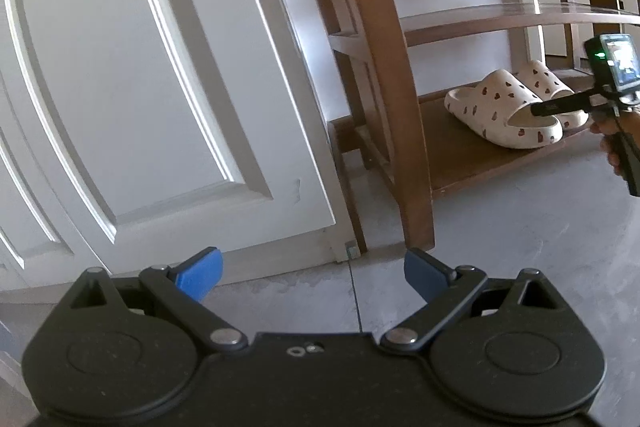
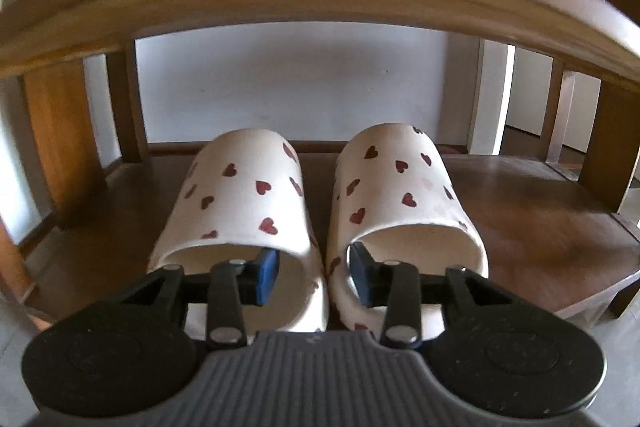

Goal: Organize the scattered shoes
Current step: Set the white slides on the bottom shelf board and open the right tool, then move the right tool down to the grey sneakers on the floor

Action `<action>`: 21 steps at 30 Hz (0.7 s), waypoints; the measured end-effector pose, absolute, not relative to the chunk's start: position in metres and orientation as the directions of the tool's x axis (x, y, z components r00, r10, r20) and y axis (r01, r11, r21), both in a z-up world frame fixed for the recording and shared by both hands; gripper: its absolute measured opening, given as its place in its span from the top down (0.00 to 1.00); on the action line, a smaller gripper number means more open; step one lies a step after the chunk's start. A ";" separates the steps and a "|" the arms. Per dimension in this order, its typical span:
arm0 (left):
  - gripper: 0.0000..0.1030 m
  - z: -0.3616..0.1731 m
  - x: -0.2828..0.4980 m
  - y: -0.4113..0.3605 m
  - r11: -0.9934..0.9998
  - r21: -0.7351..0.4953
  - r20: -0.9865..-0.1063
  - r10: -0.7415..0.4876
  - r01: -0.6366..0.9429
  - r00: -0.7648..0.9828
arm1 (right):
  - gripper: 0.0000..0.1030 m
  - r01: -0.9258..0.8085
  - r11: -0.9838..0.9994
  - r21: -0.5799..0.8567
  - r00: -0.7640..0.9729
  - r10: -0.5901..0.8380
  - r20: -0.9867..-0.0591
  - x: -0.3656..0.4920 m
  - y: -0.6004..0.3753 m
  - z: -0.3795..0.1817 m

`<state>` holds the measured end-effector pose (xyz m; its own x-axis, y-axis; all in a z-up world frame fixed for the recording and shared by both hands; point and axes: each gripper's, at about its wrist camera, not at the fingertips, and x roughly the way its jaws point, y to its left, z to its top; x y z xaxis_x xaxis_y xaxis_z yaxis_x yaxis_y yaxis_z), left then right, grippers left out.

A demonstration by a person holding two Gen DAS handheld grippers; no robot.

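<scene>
We're looking at a white panelled door [image 1: 132, 87] on the left, bright in daylight, and beside it a brown wooden shoe rack [image 1: 384, 67] standing on a grey concrete floor [image 1: 520, 267]. Through the rack's open back we see a plain white wall [image 2: 288, 83], and its lower shelf [image 2: 540, 219] shines softly.

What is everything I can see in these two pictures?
slippers: two, cream with red hearts, side by side on the rack's bottom shelf
shoe rack: one, brown wood, against the wall
door: one, white, panelled, left of the rack
floor: grey
left gripper: black, blue fingers apart, empty, above the floor
right gripper: black, one blue finger inside each slipper, apart
hand: one, holding the right gripper's handle
</scene>
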<state>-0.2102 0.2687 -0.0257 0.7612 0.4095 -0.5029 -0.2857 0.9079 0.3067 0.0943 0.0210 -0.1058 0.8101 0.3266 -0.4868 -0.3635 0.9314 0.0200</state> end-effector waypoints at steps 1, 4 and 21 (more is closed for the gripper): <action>0.05 -0.024 -0.212 0.270 0.906 0.307 -0.496 0.412 -0.290 0.764 | 0.57 -0.367 0.930 0.023 0.809 0.331 -0.485 0.089 0.018 -0.103; 0.05 -0.019 -0.218 0.274 0.903 0.305 -0.479 0.421 -0.304 0.770 | 0.53 -0.354 0.933 0.068 0.813 0.342 -0.472 0.063 0.001 -0.089; 0.05 0.019 -0.281 0.332 0.814 0.303 -0.409 0.581 -0.496 0.704 | 0.42 -0.705 0.632 0.322 0.362 0.711 -0.603 -0.073 0.090 -0.084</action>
